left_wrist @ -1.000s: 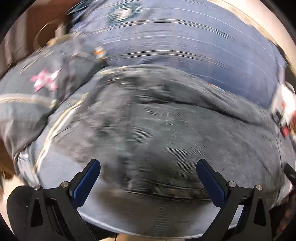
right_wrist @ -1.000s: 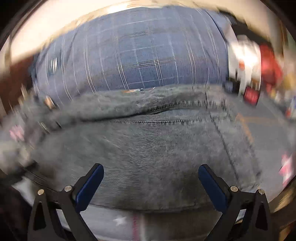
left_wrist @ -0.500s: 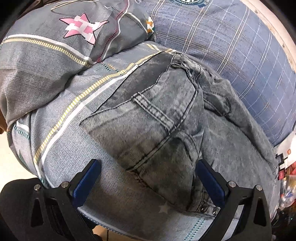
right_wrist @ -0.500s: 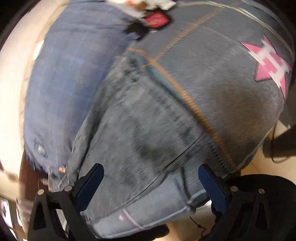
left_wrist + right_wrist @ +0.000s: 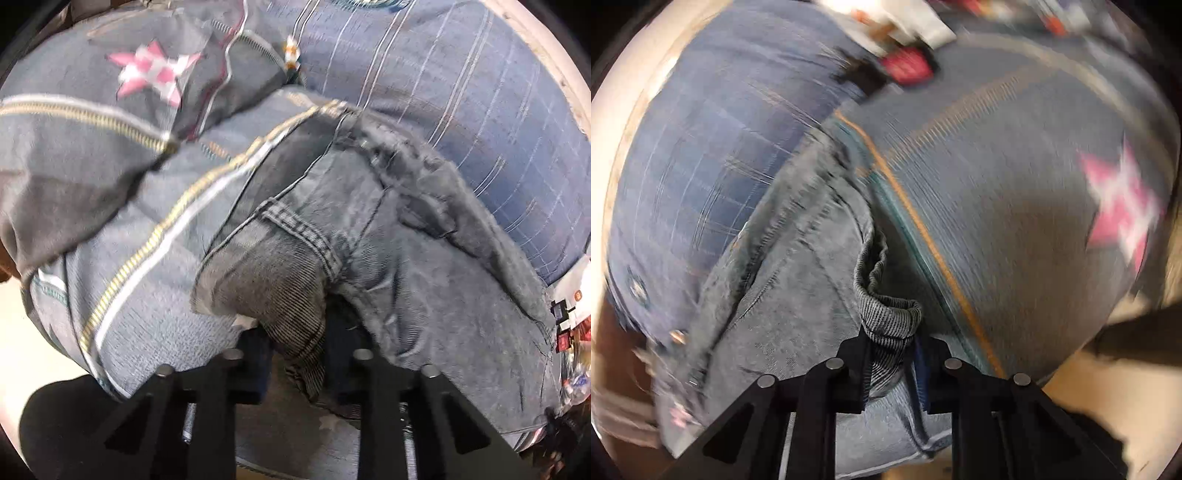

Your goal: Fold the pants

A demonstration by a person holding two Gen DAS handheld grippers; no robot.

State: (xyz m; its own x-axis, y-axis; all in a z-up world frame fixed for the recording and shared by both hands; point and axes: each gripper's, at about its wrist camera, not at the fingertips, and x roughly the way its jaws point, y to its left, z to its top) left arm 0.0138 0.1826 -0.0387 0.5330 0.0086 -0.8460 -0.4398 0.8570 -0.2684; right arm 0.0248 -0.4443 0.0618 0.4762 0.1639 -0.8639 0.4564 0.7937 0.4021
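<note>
**Grey denim now pinched by both grippers**

Grey denim of the pants [image 5: 391, 236] lies on a bed, over a grey quilt [image 5: 110, 206] with a pink star, beside a blue checked sheet [image 5: 461, 110]. Half a second ago both grippers stood wide open above the cloth. Their jaws have just been closing, and now the left gripper [image 5: 299, 354] is clenched on a raised fold of the waist area, directly between its fingers. The right gripper [image 5: 890, 354] likewise grasps a bunched edge of the pants [image 5: 798, 280]. I judge the grasp is made, so lifting and folding can begin.
</note>
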